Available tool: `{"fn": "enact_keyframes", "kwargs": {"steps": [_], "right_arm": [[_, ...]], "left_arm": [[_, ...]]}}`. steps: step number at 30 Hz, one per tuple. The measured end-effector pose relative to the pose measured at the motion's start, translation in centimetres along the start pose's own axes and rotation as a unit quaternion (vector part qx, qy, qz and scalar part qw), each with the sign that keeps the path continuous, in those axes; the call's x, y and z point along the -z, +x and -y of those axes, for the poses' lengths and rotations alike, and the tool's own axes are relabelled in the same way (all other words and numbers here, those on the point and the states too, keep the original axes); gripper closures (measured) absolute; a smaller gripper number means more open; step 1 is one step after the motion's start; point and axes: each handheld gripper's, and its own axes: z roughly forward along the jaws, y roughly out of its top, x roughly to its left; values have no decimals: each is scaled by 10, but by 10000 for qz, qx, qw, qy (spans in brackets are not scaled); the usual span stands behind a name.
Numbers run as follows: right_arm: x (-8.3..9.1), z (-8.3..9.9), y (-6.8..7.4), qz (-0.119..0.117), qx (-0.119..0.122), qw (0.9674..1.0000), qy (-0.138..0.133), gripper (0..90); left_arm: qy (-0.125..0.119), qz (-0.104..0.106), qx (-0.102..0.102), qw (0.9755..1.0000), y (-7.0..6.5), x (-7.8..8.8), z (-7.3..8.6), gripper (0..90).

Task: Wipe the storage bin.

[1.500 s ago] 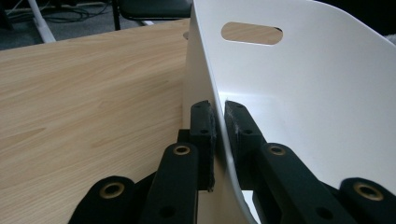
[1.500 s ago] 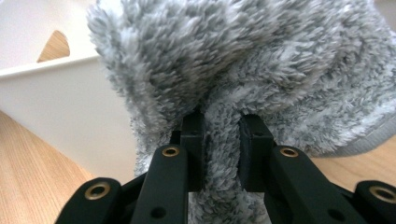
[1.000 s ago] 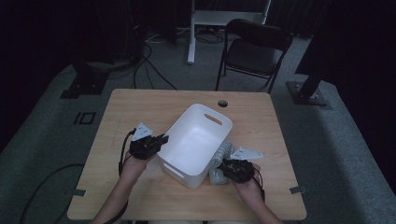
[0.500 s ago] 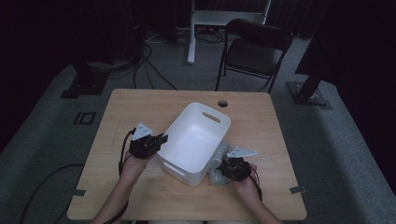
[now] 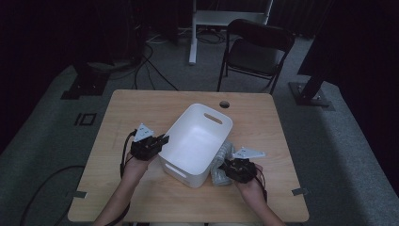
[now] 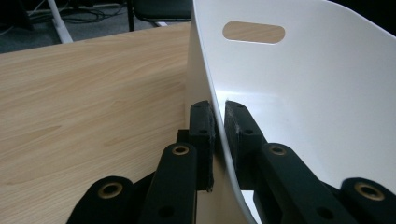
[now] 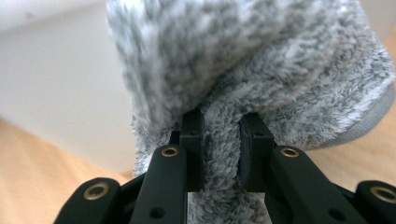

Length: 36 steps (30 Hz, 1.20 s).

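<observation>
High view: I see my two forearms come in from the bottom edge, one tool in each hand, over a wooden bench (image 5: pixel 141 108).
Left tool (image 5: pixel 160 141): I have it clenched on the left wall of the bin, near the bin's near corner.
Left gripper view: my left tool (image 6: pixel 218 112) has one jaw outside the white wall and one inside, both pressed against the thin rim.
Right tool (image 5: pixel 225 165): I have it clenched on a fold of the cloth, just right of the bin's near right corner.
Right gripper view: my right tool (image 7: pixel 221 123) pinches a ridge of grey-and-white pile; the rest of the cloth (image 7: pixel 243 60) bulges above the jaws, with the bin's white wall (image 7: pixel 60 93) just behind it.
Bin (image 5: pixel 200 136): white, with slot handles in both ends, standing skewed at mid-bench.
Cloth (image 5: pixel 222 157): fluffy, bunched against the bin's right wall, resting on the bench.
Bench, far part: a round hole (image 5: pixel 224 104) near the far edge.
Beyond the bench: a black folding chair (image 5: pixel 256 54), cables on grey carpet.
</observation>
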Motion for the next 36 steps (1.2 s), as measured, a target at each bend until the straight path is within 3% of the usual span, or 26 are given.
{"fn": "enact_keyframes", "kwargs": {"steps": [5, 9, 20, 36], "right_arm": [[24, -12, 20, -87, 204, 9991, -358, 748], [22, -12, 31, 2, 431, 9983, -385, 747], [5, -4, 21, -100, 344, 9992, -159, 747], [-15, 6, 6, 21, 256, 9994, 250, 746]], "left_arm": [[5, 18, 21, 10000, 0, 0, 0, 821], [-3, 79, 17, 10000, 1, 0, 0, 821], [-25, 122, 32, 9999, 1, 0, 0, 819], [-19, 46, -3, 10000, 0, -1, 0, 818]]}}
